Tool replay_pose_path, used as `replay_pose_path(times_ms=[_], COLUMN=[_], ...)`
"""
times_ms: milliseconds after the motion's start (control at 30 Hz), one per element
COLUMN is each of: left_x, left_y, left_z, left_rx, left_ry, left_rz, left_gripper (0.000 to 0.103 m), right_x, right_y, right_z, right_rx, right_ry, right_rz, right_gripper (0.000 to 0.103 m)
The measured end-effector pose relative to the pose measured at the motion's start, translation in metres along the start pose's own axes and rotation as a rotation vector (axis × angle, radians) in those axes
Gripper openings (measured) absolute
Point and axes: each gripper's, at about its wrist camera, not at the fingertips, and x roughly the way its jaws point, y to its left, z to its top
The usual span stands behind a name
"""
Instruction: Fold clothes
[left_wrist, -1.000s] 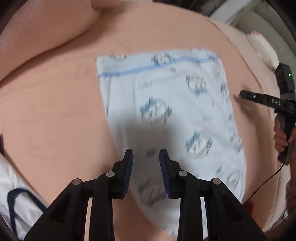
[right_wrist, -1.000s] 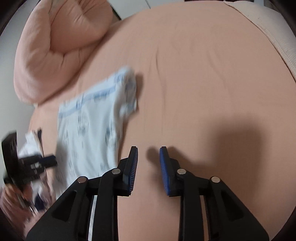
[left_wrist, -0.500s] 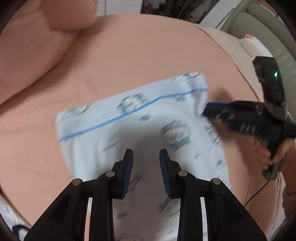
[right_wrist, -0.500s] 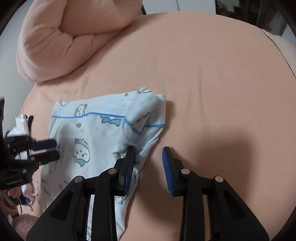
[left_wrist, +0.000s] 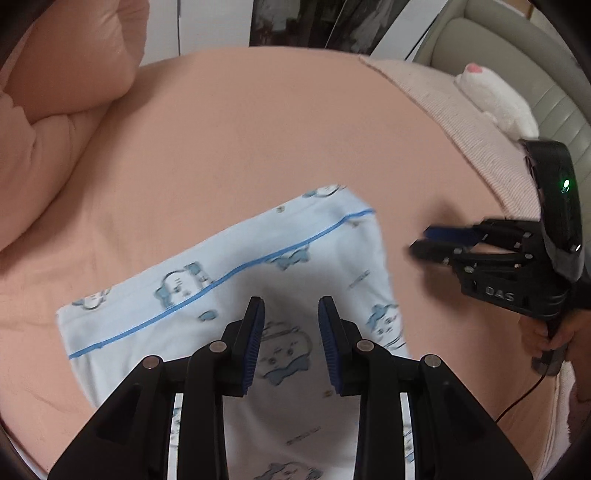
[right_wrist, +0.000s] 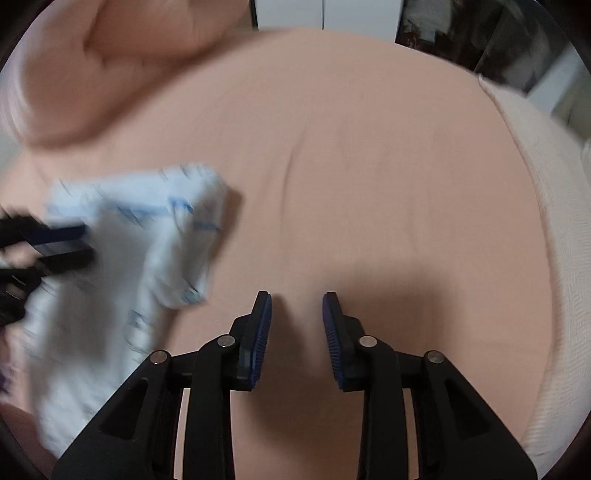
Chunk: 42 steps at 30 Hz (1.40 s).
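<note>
Soft indoor light; gripper shadows on sheet (right_wrist: 369, 184); right view motion-blurred; fisheye bends edges.

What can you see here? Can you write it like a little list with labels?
Garment: light blue cartoon-print cloth, lying on the bed
Surface: peach bedsheet
Left gripper: open, above the cloth, holding nothing
Right gripper: open, above bare sheet, beside the cloth
Extras: peach duvet, white plush toy

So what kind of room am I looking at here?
Most likely a bedroom. The garment lies on a bed under a peach sheet, a bunched duvet of the same colour sits at one end, and a plush toy rests beside a padded headboard.
</note>
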Motion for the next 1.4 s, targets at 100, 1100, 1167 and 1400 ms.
replay_pose_path(times_ms=[100, 1100, 1167, 1400], left_x=[0.009, -0.036, -0.038, -0.036], left_y=[-0.002, 0.005, 0.012, 0.057], left_z=[0.005, -0.021, -0.029, -0.054], left_rx=[0.032, -0.106, -0.185, -0.225], left_ry=[0.009, -0.068, -0.082, 0.035], left_rz=[0.006, -0.009, -0.030, 0.116], left_gripper=[0.031, 0.020, 0.020, 0.020], right_x=[0.002, -0.009, -0.015, 0.008], right_y=[-0.001, 0.007, 0.015, 0.047], right_z=[0.001, 0.000, -0.001, -0.006], right_rx=[0.000, 0.036, 0.033, -0.054], right_ry=[-0.013, -0.036, -0.047, 0.026], right_rz=[0.092, -0.037, 0.076, 0.051], right_gripper=[0.029, 0.020, 0.021, 0.029])
